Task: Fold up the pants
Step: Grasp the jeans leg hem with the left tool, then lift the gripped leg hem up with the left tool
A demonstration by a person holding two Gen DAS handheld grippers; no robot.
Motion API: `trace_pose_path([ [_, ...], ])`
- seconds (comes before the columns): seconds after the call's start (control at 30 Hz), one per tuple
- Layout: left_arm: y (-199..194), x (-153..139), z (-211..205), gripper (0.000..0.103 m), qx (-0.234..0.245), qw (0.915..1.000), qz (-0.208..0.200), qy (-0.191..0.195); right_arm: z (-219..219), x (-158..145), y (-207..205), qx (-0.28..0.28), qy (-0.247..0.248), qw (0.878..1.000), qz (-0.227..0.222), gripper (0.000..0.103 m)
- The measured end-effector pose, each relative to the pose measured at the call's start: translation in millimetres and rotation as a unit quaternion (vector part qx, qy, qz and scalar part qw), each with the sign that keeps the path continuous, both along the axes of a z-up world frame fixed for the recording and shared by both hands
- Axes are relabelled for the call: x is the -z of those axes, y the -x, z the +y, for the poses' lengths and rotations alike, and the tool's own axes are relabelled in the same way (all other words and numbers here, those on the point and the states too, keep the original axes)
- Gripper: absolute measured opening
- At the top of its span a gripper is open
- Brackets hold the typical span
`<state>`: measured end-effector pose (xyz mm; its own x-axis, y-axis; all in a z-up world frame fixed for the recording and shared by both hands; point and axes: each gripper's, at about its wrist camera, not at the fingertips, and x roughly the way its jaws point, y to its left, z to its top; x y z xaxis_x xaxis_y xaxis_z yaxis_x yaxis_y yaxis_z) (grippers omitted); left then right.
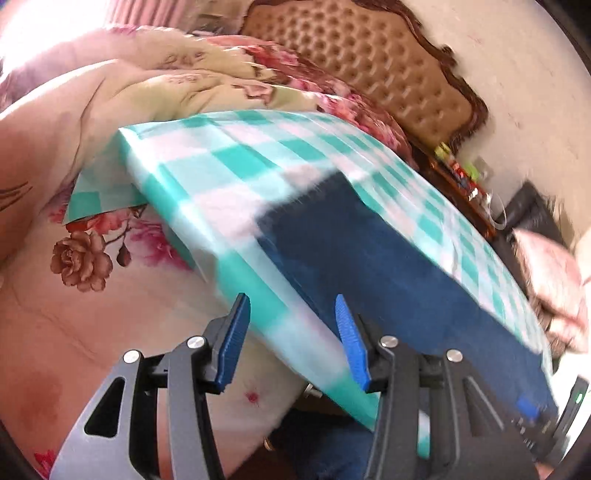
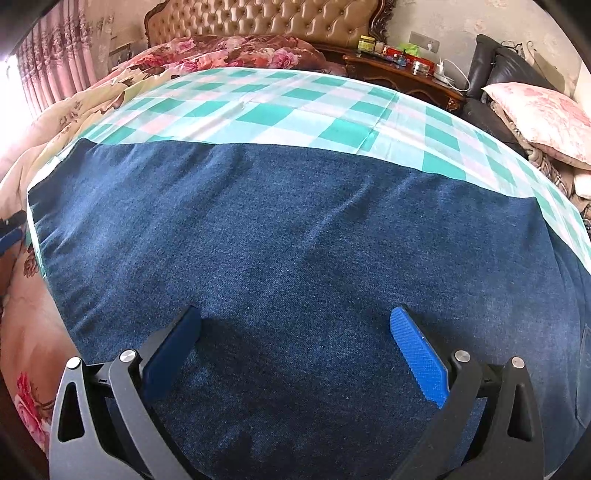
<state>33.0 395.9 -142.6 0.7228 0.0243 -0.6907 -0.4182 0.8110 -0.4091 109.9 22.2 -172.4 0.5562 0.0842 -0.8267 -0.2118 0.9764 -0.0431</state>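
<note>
Dark blue denim pants (image 2: 295,258) lie flat on a teal-and-white checked cloth (image 2: 258,99) that covers a raised board. In the left wrist view the pants (image 1: 369,251) run along the cloth (image 1: 229,162) toward the lower right, blurred by motion. My left gripper (image 1: 291,332) is open and empty, above the left edge of the cloth near the pants. My right gripper (image 2: 295,343) is open wide and empty, just above the middle of the pants. Part of the right gripper shows at the lower right of the left wrist view (image 1: 532,417).
A floral quilt (image 1: 92,277) covers the bed under and left of the cloth. A tufted headboard (image 2: 266,22) stands behind. A wooden nightstand (image 2: 402,74) with jars and bottles is at the back right, beside a black chair and a pink pillow (image 2: 543,118).
</note>
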Motion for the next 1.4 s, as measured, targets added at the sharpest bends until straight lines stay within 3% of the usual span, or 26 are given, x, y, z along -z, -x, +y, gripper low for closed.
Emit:
trace_pose_path([
  [0.17,-23.2,-4.7,29.7,0.040,0.011,0.9999,-0.002,-0.010,0.5,0.0,-0.2,0.002,0.000,1.000,0.000,0.098],
  [0.37,-46.6,4.8,31.0,0.035,0.037,0.9989,0.030,-0.004,0.7,-0.1,0.1,0.003,0.000,1.000,0.000,0.098],
  [0.6,-65.0,5.8,25.8,0.035,0.060,0.9959,0.058,-0.036,0.5,-0.5,-0.1,0.003,0.000,1.000,0.002,0.098],
  [0.63,-66.2,4.8,26.0,0.030,0.060,0.9958,0.059,-0.035,0.3,-0.6,0.1,0.003,0.000,1.000,0.002,0.098],
  [0.67,-66.3,4.0,26.7,0.022,0.061,0.9959,0.059,-0.030,0.2,-0.9,-0.4,0.003,0.000,1.000,0.004,0.098],
  [0.73,-64.8,5.2,32.8,0.020,0.062,0.9970,0.046,0.003,0.8,-2.0,-2.0,0.004,0.003,1.000,0.009,0.097],
  [0.77,-63.7,6.0,35.4,0.020,0.060,0.9971,0.043,0.016,1.3,-2.8,-3.0,0.003,0.004,1.000,0.011,0.094],
  [0.8,-62.0,6.0,37.8,0.021,0.059,0.9972,0.038,0.026,2.6,-5.2,-4.9,0.000,0.006,1.000,0.010,0.085],
  [0.83,-60.0,6.0,39.7,0.023,0.056,0.9973,0.034,0.035,3.6,-8.3,-7.2,-0.003,0.008,1.000,0.004,0.078],
  [0.93,-55.5,7.0,40.5,0.040,0.053,0.9966,0.037,0.051,-0.6,-21.3,-17.9,0.011,0.003,1.000,-0.018,0.077],
  [1.0,-54.3,6.4,38.3,0.043,0.057,0.9957,0.037,0.063,-7.6,-26.1,-31.0,0.026,0.000,0.999,-0.023,0.077],
  [1.1,-60.2,4.5,33.7,0.041,0.063,0.9955,0.051,0.049,-15.7,-21.9,-51.0,0.041,0.010,0.999,-0.011,0.074],
  [1.13,-62.4,5.1,34.7,0.037,0.063,0.9951,0.052,0.055,-17.5,-18.8,-55.2,0.044,0.015,0.999,-0.006,0.072],
  [1.17,-64.2,6.8,36.6,0.025,0.064,0.9945,0.052,0.065,-19.4,-14.9,-58.5,0.047,0.020,0.999,-0.001,0.070],
  [1.2,-66.0,10.6,40.4,0.022,0.062,0.9932,0.052,0.083,-22.3,-9.3,-61.4,0.049,0.021,0.999,0.007,0.070],
  [1.4,-61.7,18.6,55.4,0.014,0.044,0.9864,0.022,0.157,-21.9,-8.3,-60.7,0.047,0.026,0.999,0.006,0.069],
])
